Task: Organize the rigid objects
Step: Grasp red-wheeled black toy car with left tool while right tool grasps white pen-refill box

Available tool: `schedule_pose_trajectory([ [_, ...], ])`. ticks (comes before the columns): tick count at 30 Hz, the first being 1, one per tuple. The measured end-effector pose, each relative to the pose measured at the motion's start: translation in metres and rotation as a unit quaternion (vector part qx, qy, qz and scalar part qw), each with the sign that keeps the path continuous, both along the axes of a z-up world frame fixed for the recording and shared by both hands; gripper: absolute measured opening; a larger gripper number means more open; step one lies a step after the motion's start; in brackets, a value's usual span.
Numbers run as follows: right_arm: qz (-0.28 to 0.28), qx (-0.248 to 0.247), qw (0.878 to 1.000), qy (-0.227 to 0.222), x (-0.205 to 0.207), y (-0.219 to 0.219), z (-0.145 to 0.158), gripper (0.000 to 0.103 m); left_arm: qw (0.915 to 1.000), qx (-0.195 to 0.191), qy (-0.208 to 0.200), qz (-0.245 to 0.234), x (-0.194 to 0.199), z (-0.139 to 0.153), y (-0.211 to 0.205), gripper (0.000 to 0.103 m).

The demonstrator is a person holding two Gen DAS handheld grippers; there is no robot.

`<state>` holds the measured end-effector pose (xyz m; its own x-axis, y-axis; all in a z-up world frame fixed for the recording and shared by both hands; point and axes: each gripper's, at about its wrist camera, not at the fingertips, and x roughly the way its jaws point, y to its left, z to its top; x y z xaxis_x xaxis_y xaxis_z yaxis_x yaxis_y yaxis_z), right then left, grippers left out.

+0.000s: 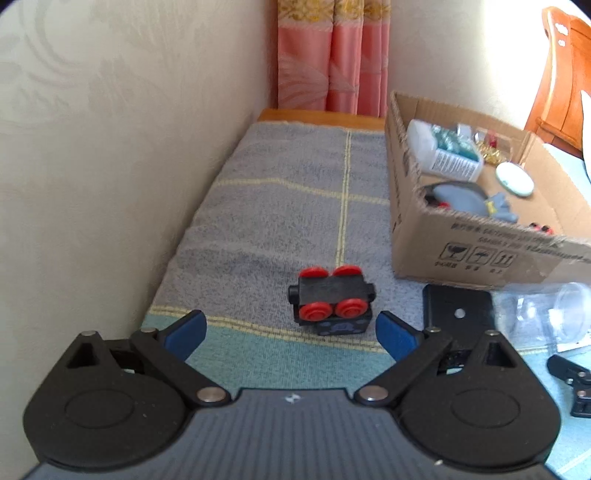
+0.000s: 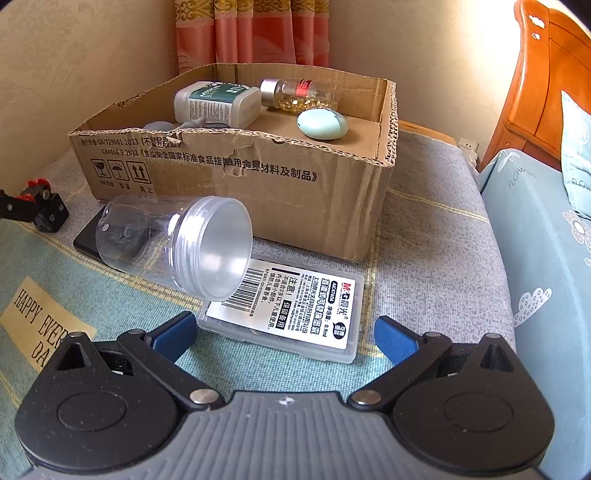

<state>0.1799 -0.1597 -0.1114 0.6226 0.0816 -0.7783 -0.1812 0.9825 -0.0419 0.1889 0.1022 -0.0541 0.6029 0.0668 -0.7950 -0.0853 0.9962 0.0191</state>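
Left gripper gapes wide before the toy train car; right gripper likewise spread, straddling the plastic refill case.

- I see a grey and teal blanket covering the surface, whose wooden edge shows by the curtain.
- Directly on it: a cardboard box, a black toy car lying wheels-up, a dark flat slab.
- A clear jar lies tipped, its mouth over a labelled plastic case.

Home bedroom; wooden headboard, pink curtain, floral bedding, wallpapered wall
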Motion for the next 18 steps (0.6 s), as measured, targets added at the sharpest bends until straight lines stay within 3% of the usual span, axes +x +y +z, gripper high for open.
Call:
schedule_pose_trajectory([
  [8, 0.020, 0.002, 1.000, -0.006, -0.003, -0.003, -0.001, 0.103, 0.9989, 0.025, -0.036, -0.019, -0.019, 0.033, -0.010, 0.098],
  [12, 0.022, 0.002, 1.000, -0.009, -0.004, -0.003, -0.001, 0.103, 0.9984, 0.010, -0.045, -0.033, -0.021, 0.016, -0.019, 0.096],
  [15, 0.025, 0.002, 1.000, -0.007, -0.005, -0.004, 0.000, 0.103, 0.9984, -0.020, -0.044, -0.030, -0.019, -0.004, -0.022, 0.078],
  [18, 0.028, 0.003, 1.000, -0.007, -0.006, -0.005, 0.000, 0.103, 0.9981, -0.031, -0.051, -0.016, -0.015, -0.019, -0.023, 0.078],
])
